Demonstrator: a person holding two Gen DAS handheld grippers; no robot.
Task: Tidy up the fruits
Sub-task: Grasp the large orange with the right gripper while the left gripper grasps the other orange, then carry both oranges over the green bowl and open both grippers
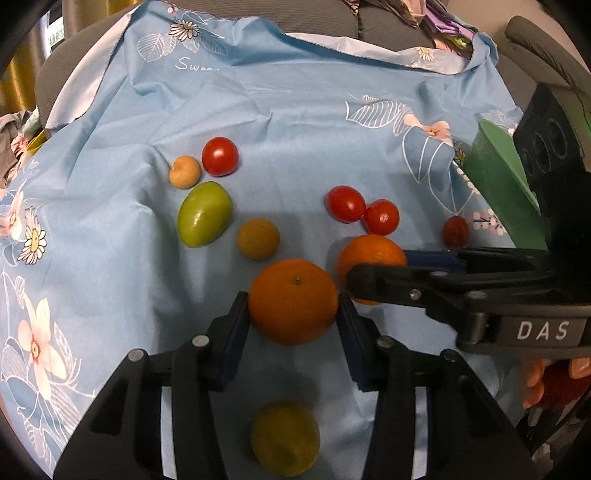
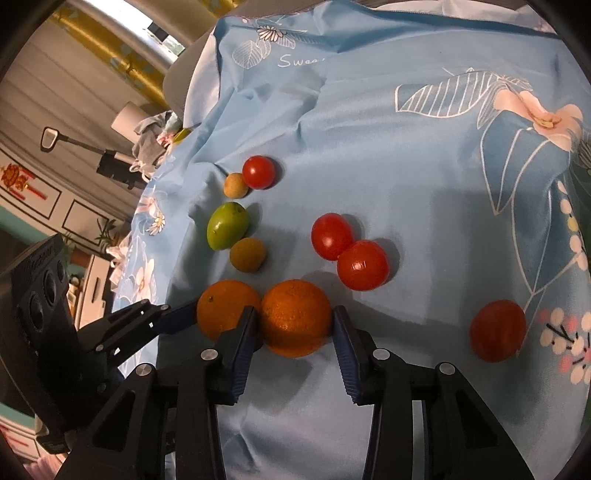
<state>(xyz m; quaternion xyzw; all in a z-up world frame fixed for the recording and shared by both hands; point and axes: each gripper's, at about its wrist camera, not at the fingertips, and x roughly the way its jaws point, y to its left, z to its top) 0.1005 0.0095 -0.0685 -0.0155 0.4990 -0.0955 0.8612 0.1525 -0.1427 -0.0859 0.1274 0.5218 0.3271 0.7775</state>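
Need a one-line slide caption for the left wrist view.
Left gripper clamps an orange on the blue floral cloth, right gripper on its neighbour.

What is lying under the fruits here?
A light blue cloth with printed flowers and leaves lies under every fruit, including the two oranges. Grey cushions show beyond its far edge. What is directly beneath the cloth is covered.

"Swee…" on the blue cloth [image 1: 280, 110]; "DAS" on the right hand-held gripper [image 1: 373, 275].
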